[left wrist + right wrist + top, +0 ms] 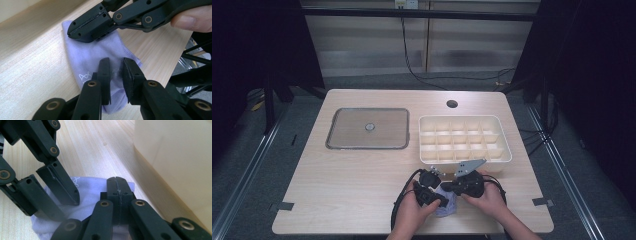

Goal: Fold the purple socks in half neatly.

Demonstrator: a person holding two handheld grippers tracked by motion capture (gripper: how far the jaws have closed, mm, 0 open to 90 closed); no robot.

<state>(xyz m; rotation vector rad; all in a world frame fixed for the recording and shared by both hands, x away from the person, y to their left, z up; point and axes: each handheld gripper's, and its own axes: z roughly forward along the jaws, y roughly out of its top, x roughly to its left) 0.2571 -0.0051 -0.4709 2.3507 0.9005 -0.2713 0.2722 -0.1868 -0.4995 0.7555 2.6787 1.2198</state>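
A lavender sock (448,206) lies flat near the table's front edge, between the person's two hands. My left gripper (116,61) points down at the sock (85,57), its jaws a narrow gap apart and closed on a fold of the fabric. From above, the left gripper (439,199) comes in from the left of the sock. My right gripper (117,180) is shut, jaw against jaw, with its tip resting on the sock (92,187) at its far end. The right gripper (71,31) shows no fabric between its jaws.
A white compartment box (465,119) stands just behind the hands, and its wall (175,157) is close beside my right gripper. A grey square lid (367,146) with a small round knob (370,127) lies at the back left. The table (352,190) has a cable hole (452,104).
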